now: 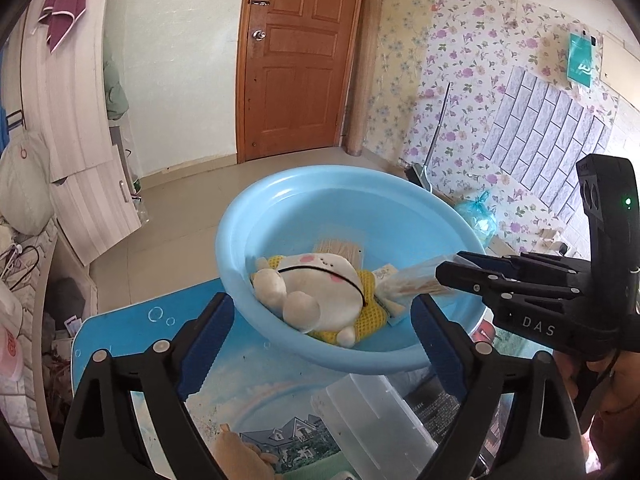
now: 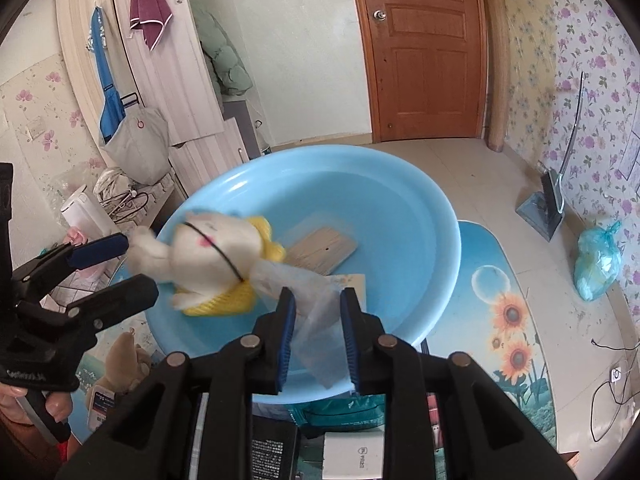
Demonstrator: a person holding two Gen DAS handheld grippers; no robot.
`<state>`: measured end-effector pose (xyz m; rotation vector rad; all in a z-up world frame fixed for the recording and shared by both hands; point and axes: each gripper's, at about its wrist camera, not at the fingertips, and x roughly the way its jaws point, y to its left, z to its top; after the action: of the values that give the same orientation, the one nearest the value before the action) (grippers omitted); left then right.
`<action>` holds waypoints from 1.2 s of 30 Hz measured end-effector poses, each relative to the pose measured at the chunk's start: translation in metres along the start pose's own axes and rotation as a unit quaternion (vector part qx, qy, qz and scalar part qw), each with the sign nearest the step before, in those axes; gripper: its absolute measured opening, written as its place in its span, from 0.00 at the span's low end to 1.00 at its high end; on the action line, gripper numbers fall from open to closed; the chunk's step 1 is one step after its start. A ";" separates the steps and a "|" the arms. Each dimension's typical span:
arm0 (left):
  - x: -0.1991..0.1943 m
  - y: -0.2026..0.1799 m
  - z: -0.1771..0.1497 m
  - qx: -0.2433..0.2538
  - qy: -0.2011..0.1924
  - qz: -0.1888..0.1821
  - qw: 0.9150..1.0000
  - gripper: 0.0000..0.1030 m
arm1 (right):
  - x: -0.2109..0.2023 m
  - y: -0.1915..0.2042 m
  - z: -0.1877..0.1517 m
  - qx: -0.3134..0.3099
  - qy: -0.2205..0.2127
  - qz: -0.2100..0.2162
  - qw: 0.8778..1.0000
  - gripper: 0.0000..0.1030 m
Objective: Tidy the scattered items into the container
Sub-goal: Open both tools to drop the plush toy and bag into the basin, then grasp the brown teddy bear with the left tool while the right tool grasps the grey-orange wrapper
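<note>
A light blue basin (image 1: 280, 208) (image 2: 400, 200) stands on the table. In it lie a white plush toy (image 1: 324, 292) (image 2: 204, 248) on a yellow mesh item (image 1: 372, 312) (image 2: 228, 304), a wooden board (image 1: 340, 250) (image 2: 324, 250) and a small card (image 1: 386, 274). My right gripper (image 2: 318, 308) (image 1: 444, 276) holds a clear plastic packet (image 2: 316, 312) (image 1: 416, 280) between its pads over the basin's near side. My left gripper (image 1: 320, 320) (image 2: 128, 264) is open and empty at the basin's near rim, beside the plush toy.
A clear plastic box (image 1: 380, 412), a dark package (image 1: 432, 404) and a brown plush (image 1: 240, 456) (image 2: 124, 360) lie on the picture-printed table (image 1: 160, 332) before the basin. A white box (image 2: 352, 456) sits near me. A blue bag (image 2: 596, 264) lies on the floor.
</note>
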<state>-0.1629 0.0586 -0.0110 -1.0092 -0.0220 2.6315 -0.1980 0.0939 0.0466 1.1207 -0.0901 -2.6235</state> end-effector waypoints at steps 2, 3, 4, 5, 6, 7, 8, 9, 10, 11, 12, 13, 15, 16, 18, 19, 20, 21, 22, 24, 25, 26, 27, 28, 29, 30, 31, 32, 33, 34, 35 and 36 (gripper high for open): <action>-0.002 0.000 -0.002 -0.001 0.002 0.001 1.000 0.88 | -0.003 0.002 0.000 -0.002 -0.006 -0.005 1.000 0.25; -0.002 0.000 -0.002 -0.001 0.003 0.001 1.000 0.88 | -0.006 0.003 0.000 -0.004 -0.009 -0.006 1.000 0.25; -0.003 0.000 -0.003 -0.002 0.004 0.001 1.000 0.88 | -0.008 0.004 0.000 -0.006 -0.012 -0.007 1.000 0.26; -0.004 -0.001 -0.003 -0.003 0.005 0.000 1.000 0.88 | -0.011 0.005 0.000 -0.008 -0.017 -0.010 1.000 0.26; -0.005 -0.001 -0.004 -0.002 0.006 0.000 1.000 0.88 | -0.012 0.006 0.001 -0.009 -0.019 -0.013 1.000 0.28; -0.006 -0.001 -0.004 -0.002 0.006 0.000 1.000 0.88 | -0.015 0.007 0.001 -0.009 -0.022 -0.015 1.000 0.29; -0.007 -0.001 -0.005 -0.002 0.007 0.000 1.000 0.88 | -0.017 0.007 0.001 -0.008 -0.025 -0.015 1.000 0.33; -0.009 -0.002 -0.006 -0.002 0.007 0.000 1.000 0.88 | -0.019 0.008 0.001 -0.007 -0.028 -0.014 0.999 0.36; -0.010 -0.003 -0.007 -0.002 0.007 0.000 1.000 0.88 | -0.021 0.008 0.002 -0.006 -0.030 -0.013 0.999 0.37; -0.011 -0.002 -0.009 -0.001 0.008 0.001 1.000 0.89 | -0.023 0.009 0.001 -0.006 -0.033 -0.013 0.999 0.38; -0.013 -0.003 -0.011 -0.001 0.008 0.002 1.000 0.90 | -0.025 0.009 0.000 -0.006 -0.034 -0.013 0.999 0.38; -0.015 -0.002 -0.013 -0.002 0.008 0.002 1.000 0.92 | -0.027 0.009 0.000 -0.006 -0.036 -0.014 0.999 0.39; -0.020 -0.002 -0.018 -0.004 0.008 0.003 1.000 0.92 | -0.030 0.011 -0.003 -0.007 -0.036 -0.013 0.999 0.39; -0.022 -0.002 -0.020 -0.005 0.007 0.005 1.000 0.93 | -0.032 0.010 -0.003 -0.007 -0.037 -0.012 0.999 0.39; -0.028 0.000 -0.025 -0.010 0.006 0.007 1.000 0.93 | -0.035 0.012 -0.007 -0.008 -0.037 -0.011 0.999 0.39; -0.031 0.001 -0.028 -0.013 0.006 0.008 1.000 0.93 | -0.037 0.012 -0.009 -0.008 -0.038 -0.010 0.999 0.39; -0.033 0.002 -0.031 -0.017 0.006 0.009 1.000 0.94 | -0.039 0.013 -0.011 -0.009 -0.038 -0.010 0.999 0.39; -0.036 0.002 -0.033 -0.019 0.005 0.011 1.000 0.94 | -0.040 0.013 -0.012 -0.009 -0.037 -0.009 0.999 0.39; -0.039 0.002 -0.036 -0.022 0.002 0.014 1.000 0.97 | -0.042 0.014 -0.014 -0.010 -0.037 -0.008 0.999 0.39; -0.045 0.003 -0.041 -0.025 -0.004 0.020 0.999 0.99 | -0.044 0.015 -0.019 -0.011 -0.036 -0.008 0.999 0.39; -0.048 0.004 -0.043 -0.026 -0.006 0.023 0.999 1.00 | -0.046 0.016 -0.021 -0.011 -0.035 -0.008 0.999 0.39; -0.051 0.005 -0.046 -0.027 -0.007 0.025 0.999 1.00 | -0.047 0.016 -0.024 -0.011 -0.035 -0.007 0.999 0.39; -0.053 0.006 -0.047 -0.027 -0.007 0.026 0.999 1.00 | -0.048 0.016 -0.024 -0.011 -0.035 -0.008 0.999 0.39; -0.055 0.006 -0.049 -0.027 -0.007 0.029 0.999 1.00 | -0.048 0.017 -0.026 -0.011 -0.033 -0.007 0.999 0.39; -0.058 0.007 -0.051 -0.028 -0.008 0.031 0.999 1.00 | -0.050 0.019 -0.029 -0.011 -0.032 -0.007 0.999 0.39; -0.059 0.008 -0.053 -0.028 -0.008 0.033 0.999 1.00 | -0.051 0.021 -0.031 -0.011 -0.031 -0.006 0.999 0.39; -0.061 0.008 -0.055 -0.029 -0.009 0.035 0.999 1.00 | -0.052 0.022 -0.034 -0.012 -0.031 -0.006 0.999 0.39; -0.063 0.009 -0.058 -0.029 -0.010 0.038 0.999 1.00 | -0.053 0.023 -0.037 -0.012 -0.030 -0.006 0.999 0.39; -0.065 0.009 -0.061 -0.029 -0.010 0.041 0.999 1.00 | -0.055 0.024 -0.040 -0.013 -0.029 -0.006 0.999 0.39; -0.066 0.010 -0.063 -0.030 -0.010 0.043 0.999 1.00 | -0.056 0.024 -0.043 -0.012 -0.028 -0.005 1.000 0.39; -0.067 0.010 -0.065 -0.031 -0.010 0.046 0.998 1.00 | -0.057 0.024 -0.045 -0.012 -0.026 -0.004 1.000 0.39; -0.068 0.011 -0.068 -0.031 -0.011 0.048 0.998 1.00 | -0.058 0.024 -0.048 -0.012 -0.024 -0.003 1.000 0.39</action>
<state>-0.0741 0.0211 -0.0190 -1.0263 -0.0619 2.7448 -0.1199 0.0898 0.0576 1.0507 -0.0643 -2.6504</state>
